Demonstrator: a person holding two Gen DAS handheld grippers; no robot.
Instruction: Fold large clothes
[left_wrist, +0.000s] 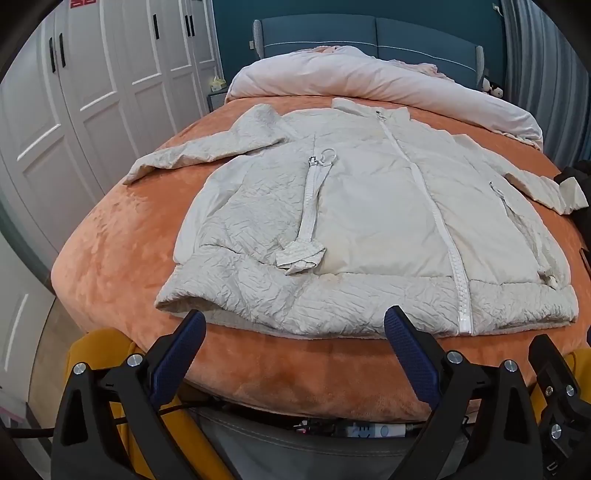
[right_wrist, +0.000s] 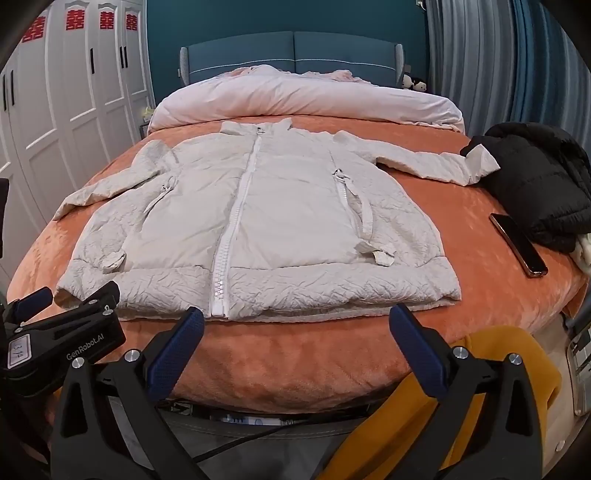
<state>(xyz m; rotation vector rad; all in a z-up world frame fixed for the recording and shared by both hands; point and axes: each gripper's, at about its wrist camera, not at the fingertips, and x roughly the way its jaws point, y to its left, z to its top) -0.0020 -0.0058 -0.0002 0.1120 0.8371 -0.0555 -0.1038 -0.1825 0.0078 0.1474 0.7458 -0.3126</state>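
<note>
- Jacket (right_wrist: 258, 229): lies flat, zipped, sleeves spread, on the bed (right_wrist: 332, 354); loose pocket straps may snag in folding.
- Right sleeve overlaps black coat (right_wrist: 535, 184); phone (right_wrist: 517, 243) near, may be swept off.
- Left gripper (left_wrist: 295, 354), right gripper (right_wrist: 295, 350): jaws wide, empty, short of the hem.

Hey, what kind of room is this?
A bedroom, most likely: a bed with a padded headboard, a rolled duvet, and white wardrobes along one wall.
</note>
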